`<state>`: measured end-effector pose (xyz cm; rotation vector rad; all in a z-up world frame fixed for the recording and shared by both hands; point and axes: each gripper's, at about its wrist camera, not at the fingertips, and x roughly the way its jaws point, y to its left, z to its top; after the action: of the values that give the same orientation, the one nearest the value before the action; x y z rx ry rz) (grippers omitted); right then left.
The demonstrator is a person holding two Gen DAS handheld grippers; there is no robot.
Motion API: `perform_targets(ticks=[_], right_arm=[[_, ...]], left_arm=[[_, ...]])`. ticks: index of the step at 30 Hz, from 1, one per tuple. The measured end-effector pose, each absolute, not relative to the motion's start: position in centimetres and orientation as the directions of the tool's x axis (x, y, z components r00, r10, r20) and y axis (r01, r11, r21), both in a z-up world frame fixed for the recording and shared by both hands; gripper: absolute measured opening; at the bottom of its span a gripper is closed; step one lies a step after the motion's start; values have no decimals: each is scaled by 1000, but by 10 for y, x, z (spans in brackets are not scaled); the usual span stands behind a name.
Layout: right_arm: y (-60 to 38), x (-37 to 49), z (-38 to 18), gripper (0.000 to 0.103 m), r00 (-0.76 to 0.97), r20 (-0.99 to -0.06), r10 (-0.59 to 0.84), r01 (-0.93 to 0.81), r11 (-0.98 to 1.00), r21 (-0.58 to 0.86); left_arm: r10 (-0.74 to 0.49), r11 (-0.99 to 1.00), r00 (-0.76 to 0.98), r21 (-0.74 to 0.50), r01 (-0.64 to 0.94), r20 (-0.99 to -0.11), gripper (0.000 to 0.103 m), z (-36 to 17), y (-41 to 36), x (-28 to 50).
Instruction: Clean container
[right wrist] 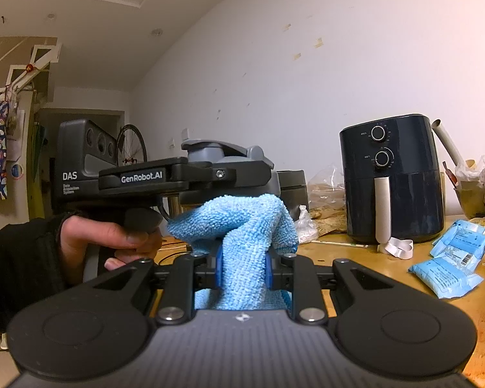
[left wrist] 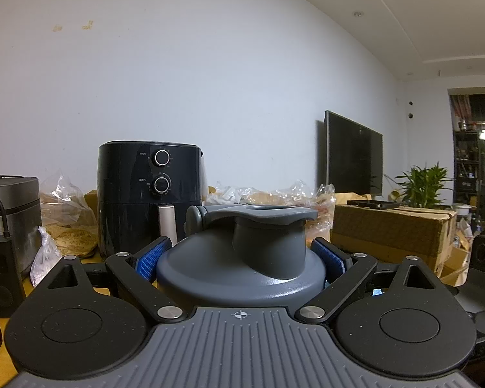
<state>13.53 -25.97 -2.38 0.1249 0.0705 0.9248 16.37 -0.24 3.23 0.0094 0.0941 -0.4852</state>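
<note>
ITEM: grey container, lidded, w/ raised spout and flip cap on top. Held off the tabletop by left gripper; jaws wide, blue pads pressed on both flanks of the domed lid. In the right view it sits just ahead of and above the right jaws, partly hidden by the left gripper's body.

STEP (judged): wipe-down w/ cloth. To do well: keep left grip firm and level so the container can't twist; bring cloth up onto the wall below the lid, press lightly, sweep round; re-fold if a clean face is needed. Avoid snagging the cloth on the left gripper.

ITEM: blue microfibre cloth, bunched, pinched by right gripper; jaws narrow, clamped on it. Cloth top just in front of container; contact can't be told.

COND.: container matte grey plastic, smooth; no visible dirt on lid. Body below lid hidden.
</note>
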Motion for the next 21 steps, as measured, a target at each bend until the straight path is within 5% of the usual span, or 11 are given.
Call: perform_targets(ticks=[21], right_arm=[[-244,137,2,22,604,-72,794,-787,609,104]], left_arm=[[-471,881,876,-17,472,-103,94,34,-2,164]])
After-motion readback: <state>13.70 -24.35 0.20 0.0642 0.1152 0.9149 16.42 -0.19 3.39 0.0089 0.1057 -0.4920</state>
